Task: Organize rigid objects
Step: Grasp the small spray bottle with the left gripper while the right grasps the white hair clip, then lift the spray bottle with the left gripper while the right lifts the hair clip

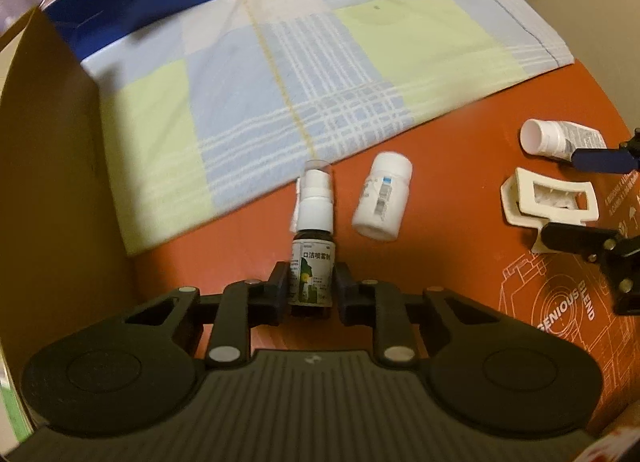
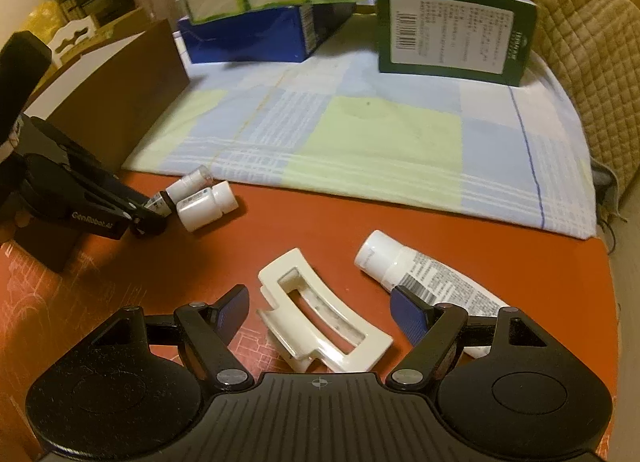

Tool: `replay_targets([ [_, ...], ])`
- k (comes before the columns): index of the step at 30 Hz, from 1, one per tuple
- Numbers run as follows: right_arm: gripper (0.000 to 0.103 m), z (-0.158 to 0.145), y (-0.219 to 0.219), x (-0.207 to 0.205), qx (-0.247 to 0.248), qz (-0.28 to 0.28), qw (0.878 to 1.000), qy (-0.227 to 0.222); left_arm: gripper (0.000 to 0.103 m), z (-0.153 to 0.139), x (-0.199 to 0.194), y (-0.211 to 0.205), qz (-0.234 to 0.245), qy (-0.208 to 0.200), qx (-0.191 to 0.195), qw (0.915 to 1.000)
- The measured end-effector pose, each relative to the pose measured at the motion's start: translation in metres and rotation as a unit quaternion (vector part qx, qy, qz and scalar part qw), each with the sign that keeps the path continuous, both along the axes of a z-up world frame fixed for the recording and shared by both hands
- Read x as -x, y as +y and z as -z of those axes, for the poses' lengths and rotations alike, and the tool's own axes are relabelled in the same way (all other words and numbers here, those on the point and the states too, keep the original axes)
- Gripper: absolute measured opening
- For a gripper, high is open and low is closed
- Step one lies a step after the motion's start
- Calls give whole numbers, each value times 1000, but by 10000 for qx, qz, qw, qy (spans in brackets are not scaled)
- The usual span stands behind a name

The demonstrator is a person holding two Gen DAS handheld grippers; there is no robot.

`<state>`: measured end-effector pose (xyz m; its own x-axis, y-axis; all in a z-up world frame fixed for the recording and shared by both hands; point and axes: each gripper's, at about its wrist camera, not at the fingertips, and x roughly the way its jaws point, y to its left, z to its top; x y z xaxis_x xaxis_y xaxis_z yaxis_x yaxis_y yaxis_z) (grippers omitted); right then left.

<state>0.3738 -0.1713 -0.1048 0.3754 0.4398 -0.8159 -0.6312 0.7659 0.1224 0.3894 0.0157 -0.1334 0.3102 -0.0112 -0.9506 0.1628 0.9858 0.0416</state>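
Cloth (image 2: 360, 142) blue-green plaid; table (image 2: 280, 234) orange-red; hair clip (image 2: 324, 326) cream

Both wrist views look steeply down, close, sharing the red tabletop (image 1: 440, 150) and checked cloth (image 2: 360, 134).

The spray bottle (image 1: 312, 274) reads "口洁喷雾剂", the red surface (image 1: 460, 166) apparently "GENIOUS BLEND", the left claw (image 2: 154, 210) "GenRobot.AI".

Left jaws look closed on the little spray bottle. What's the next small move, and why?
Probably lift the spray bottle straight up a little. The left gripper is shut on its labelled body, so the grasp looks made. A white pill bottle lies close beside it on the orange surface, so rising first, rather than sliding sideways, should avoid knocking it.
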Motion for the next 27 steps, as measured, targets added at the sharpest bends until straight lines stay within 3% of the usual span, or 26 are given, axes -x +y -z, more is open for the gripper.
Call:
replay_targets([
  [6,74,8,4,7,125,-374,9991,-159,19,-3,19,0,-532,84,323,9980],
  [9,50,12,7,12,260,-576,9977,-235,19,-3,31,0,-762,68,469,9960],
  [13,38,14,7,22,261,-615,9973,-298,19,-4,51,-1,-994,8,652,9929],
  [27,38,11,11,69,37,-1176,9929,153,20,-4,104,-5,-1241,-8,1014,9871],
])
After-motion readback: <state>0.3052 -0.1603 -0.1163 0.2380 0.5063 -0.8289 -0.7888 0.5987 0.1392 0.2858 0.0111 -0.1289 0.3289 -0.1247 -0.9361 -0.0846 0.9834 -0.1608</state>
